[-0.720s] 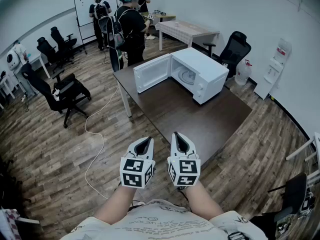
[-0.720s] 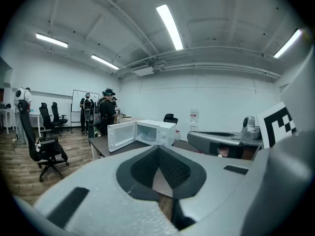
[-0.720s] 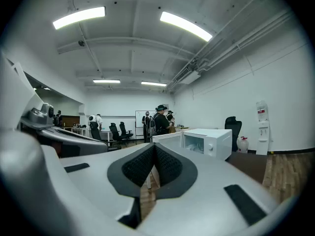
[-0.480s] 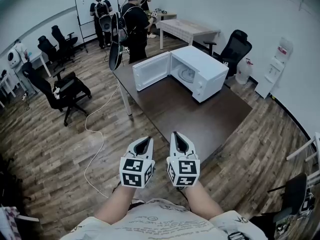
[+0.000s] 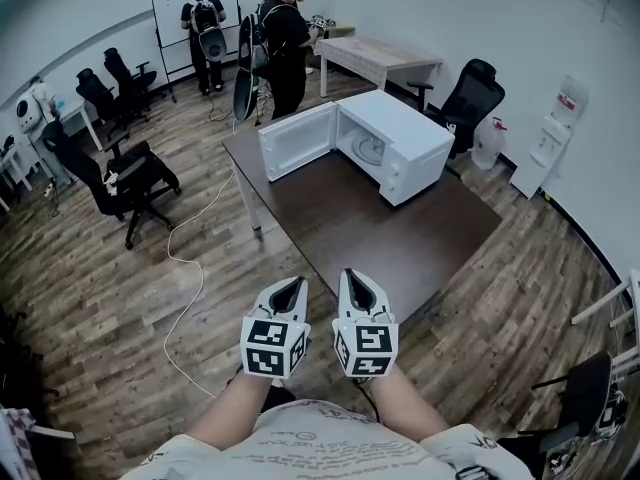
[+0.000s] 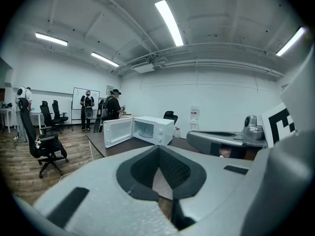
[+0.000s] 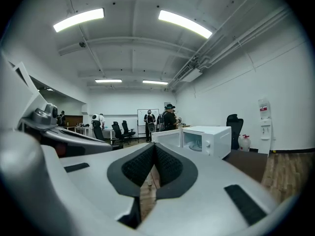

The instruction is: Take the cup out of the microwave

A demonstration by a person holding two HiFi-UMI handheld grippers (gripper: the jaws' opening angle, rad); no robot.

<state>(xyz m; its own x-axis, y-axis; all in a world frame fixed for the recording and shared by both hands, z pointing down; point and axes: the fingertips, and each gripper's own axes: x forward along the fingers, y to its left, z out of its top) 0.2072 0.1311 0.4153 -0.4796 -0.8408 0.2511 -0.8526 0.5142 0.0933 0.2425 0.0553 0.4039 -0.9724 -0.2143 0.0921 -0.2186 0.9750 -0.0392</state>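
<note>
Microwave seemingly beyond hand-held grippers

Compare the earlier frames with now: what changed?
A person in black walked from the far corner of the table toward the back desk. The left hand-held gripper and right hand-held gripper stayed shut, empty, side by side short of the table; the microwave door stayed open.

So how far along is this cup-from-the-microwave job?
Done: the microwave already has its door open. In hand: nothing; the left gripper and right gripper are shut and empty, short of the table. Left: reaching in and lifting out the cup, which I can't make out inside.
</note>
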